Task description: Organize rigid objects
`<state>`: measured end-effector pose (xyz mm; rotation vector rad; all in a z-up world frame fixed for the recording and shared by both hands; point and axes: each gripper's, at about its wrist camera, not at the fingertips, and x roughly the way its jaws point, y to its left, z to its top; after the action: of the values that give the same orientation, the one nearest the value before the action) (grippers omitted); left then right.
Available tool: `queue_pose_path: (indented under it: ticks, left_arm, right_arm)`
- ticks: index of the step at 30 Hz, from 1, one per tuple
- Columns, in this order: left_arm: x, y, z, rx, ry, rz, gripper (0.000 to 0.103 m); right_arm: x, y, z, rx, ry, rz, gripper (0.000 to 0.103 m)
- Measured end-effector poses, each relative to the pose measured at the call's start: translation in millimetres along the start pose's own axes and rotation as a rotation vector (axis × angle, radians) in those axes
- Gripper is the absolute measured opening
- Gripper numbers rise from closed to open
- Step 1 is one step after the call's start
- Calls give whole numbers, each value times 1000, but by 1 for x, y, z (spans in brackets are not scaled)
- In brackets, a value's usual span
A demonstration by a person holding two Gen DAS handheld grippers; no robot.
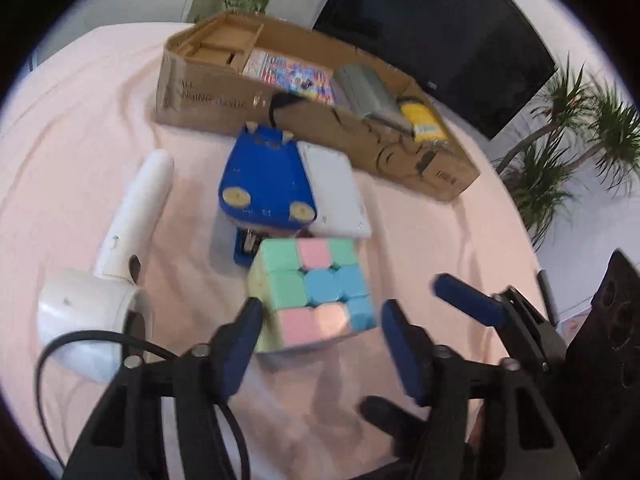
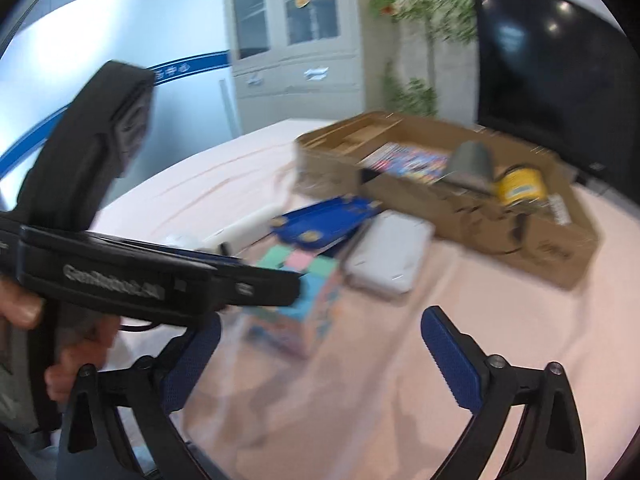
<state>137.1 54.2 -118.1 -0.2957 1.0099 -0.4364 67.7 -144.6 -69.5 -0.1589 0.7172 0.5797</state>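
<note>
The left gripper (image 1: 320,332) is held open astride the cube (image 1: 316,292), seemingly for a grasp. The right gripper (image 2: 320,360) is kept open, nearer. Beyond, the box (image 1: 224,92) lies open for receiving objects.

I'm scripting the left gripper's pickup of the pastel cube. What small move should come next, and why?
Probably ease the left gripper slightly forward, then close. Its open fingers flank the near end of the puzzle cube, which rests on the pink cloth, not yet gripped.
</note>
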Motion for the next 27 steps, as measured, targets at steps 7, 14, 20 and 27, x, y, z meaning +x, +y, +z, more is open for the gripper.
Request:
queue_pose_path:
  ticks: [7,14,20,27]
  left_arm:
    - [2,1,-1,-36,-11,-44,51]
    - [-11,-15,5,20,-52,4,45]
    - [-53,-36,20,75,-156,3,45]
    - [-84,-50,70,141,-267,-5,45]
  right_arm:
    - [44,10,-3,-100,89,-22,54]
    - [36,12,-1,-86,70,-74,40]
    - [1,15,27,-50,-38,-74,39]
    - [-22,9,87,-69,-162,-104,40]
